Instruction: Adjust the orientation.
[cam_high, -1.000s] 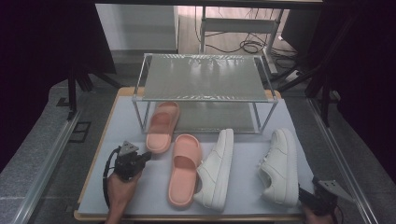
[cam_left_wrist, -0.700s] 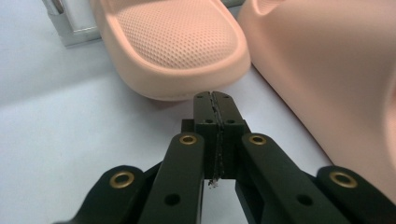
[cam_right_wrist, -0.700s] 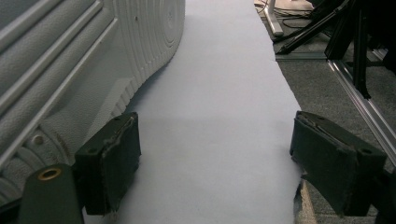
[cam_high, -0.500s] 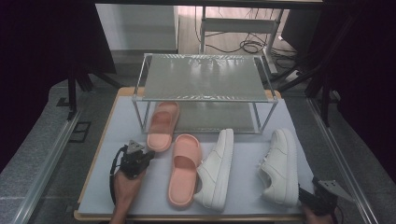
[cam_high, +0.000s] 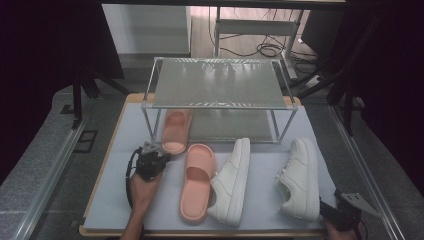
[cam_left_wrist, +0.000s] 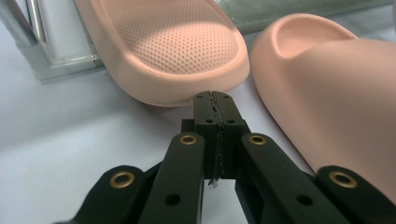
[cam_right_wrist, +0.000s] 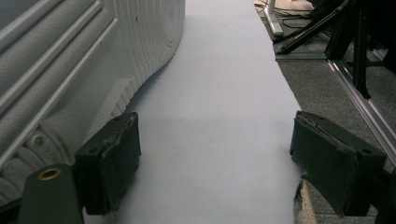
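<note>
Two pink slides lie on the pale blue mat: one slide (cam_high: 176, 131) half under the rack, the other slide (cam_high: 197, 180) in front of it. My left gripper (cam_high: 150, 159) sits just before the heel of the rear slide (cam_left_wrist: 168, 42), jaws shut with nothing between them, the front slide (cam_left_wrist: 336, 102) to its right. Two white sneakers lie further right, one sneaker (cam_high: 231, 180) beside the slide and another sneaker (cam_high: 299, 177) near the right side. My right gripper (cam_high: 336, 214) rests at the front right corner, open, with that sneaker's sole (cam_right_wrist: 65, 70) beside its left jaw.
A two-tier metal-framed rack (cam_high: 218, 85) with a glass top stands at the back of the mat (cam_high: 115, 195). Grey floor and a rail (cam_high: 45, 175) lie to the left; dark stands and cables are beyond the table. Bare mat stretches ahead of the right gripper (cam_right_wrist: 219, 93).
My left gripper has moved forward and right, from the mat's left part up to the heel of the rear pink slide. The right gripper has stayed in place.
</note>
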